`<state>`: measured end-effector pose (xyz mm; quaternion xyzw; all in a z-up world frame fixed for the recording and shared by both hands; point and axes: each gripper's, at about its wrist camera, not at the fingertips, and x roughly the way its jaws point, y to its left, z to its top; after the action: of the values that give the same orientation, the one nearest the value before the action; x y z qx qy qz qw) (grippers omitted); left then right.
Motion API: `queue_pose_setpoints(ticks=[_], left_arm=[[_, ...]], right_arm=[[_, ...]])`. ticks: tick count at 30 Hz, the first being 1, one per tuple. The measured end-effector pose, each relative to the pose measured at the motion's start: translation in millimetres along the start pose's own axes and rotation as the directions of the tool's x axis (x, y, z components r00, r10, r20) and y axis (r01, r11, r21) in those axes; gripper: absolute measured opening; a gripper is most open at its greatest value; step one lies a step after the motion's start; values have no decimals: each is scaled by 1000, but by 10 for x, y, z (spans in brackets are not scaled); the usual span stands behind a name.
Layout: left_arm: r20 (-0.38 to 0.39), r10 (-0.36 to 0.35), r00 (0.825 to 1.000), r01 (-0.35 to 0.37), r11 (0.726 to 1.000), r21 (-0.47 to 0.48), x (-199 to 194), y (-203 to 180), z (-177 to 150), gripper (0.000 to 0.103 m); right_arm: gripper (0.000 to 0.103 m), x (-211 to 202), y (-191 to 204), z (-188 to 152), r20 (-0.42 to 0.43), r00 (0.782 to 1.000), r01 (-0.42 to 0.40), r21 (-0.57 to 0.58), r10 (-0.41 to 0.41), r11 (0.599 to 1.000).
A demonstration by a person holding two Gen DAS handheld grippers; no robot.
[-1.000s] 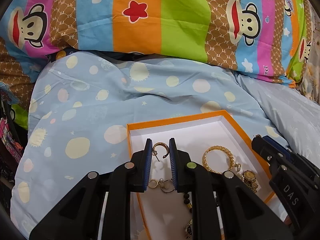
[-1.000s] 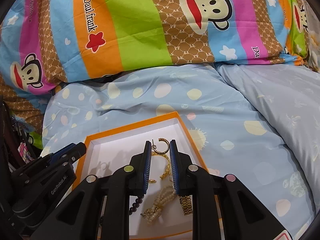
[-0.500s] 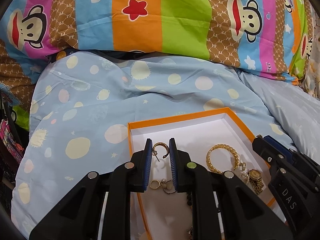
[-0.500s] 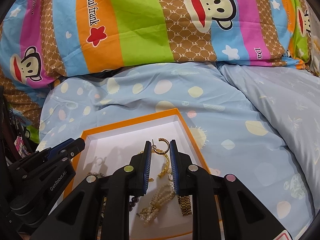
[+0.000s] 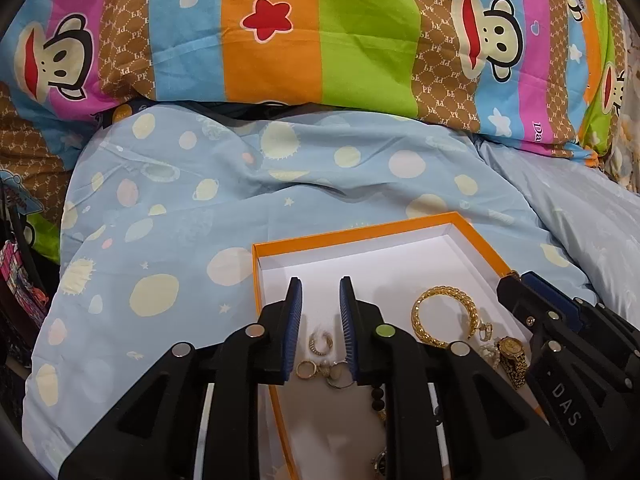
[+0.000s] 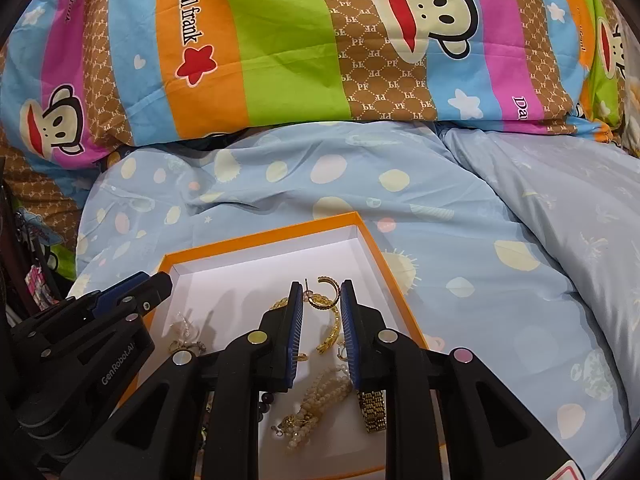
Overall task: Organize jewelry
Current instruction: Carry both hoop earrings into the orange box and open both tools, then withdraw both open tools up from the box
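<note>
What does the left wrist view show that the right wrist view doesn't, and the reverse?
Left only: the watch dial and the left gripper with nothing between its fingers. Right only: the right gripper pinching a gold hoop earring. Both: the orange box, the gold bracelet and the dotted blue bedding.

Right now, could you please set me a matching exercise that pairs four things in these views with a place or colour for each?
Things:
1. hoop earring
2. chain bracelet
3. pearl tassel
4. box

Places or colours:
a. orange rim, white inside
b. between the fingertips of the right gripper
c. lying in the box, to the right of the left gripper
d. lying in the box beside the gold watch strap

Pairs: 1-b; 2-c; 3-d; 4-a
</note>
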<state>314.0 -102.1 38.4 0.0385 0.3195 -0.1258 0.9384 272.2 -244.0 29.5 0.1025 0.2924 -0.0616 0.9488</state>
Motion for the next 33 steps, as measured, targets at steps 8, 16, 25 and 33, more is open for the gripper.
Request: queue_pose_setpoints(ticks=[8, 16, 25, 33], left_arm=[[7, 12, 1000, -12, 1000, 0, -6, -6, 1, 34], [6, 16, 1000, -16, 1000, -1, 0, -4, -2, 34], [-4, 19, 1000, -19, 1000, 8, 1, -15, -43, 34], [-21, 25, 999, -23, 997, 68, -160, -136, -220, 34]], right_arm=[[24, -10, 8, -2, 9, 1000, 2, -3, -1, 1000], [24, -8, -1, -1, 9, 1000, 1, -4, -1, 1000], [24, -42, -25, -17, 11, 1000, -4, 5, 4, 1000], [24, -222, -110, -166, -9, 1000, 23, 9, -23, 1000]])
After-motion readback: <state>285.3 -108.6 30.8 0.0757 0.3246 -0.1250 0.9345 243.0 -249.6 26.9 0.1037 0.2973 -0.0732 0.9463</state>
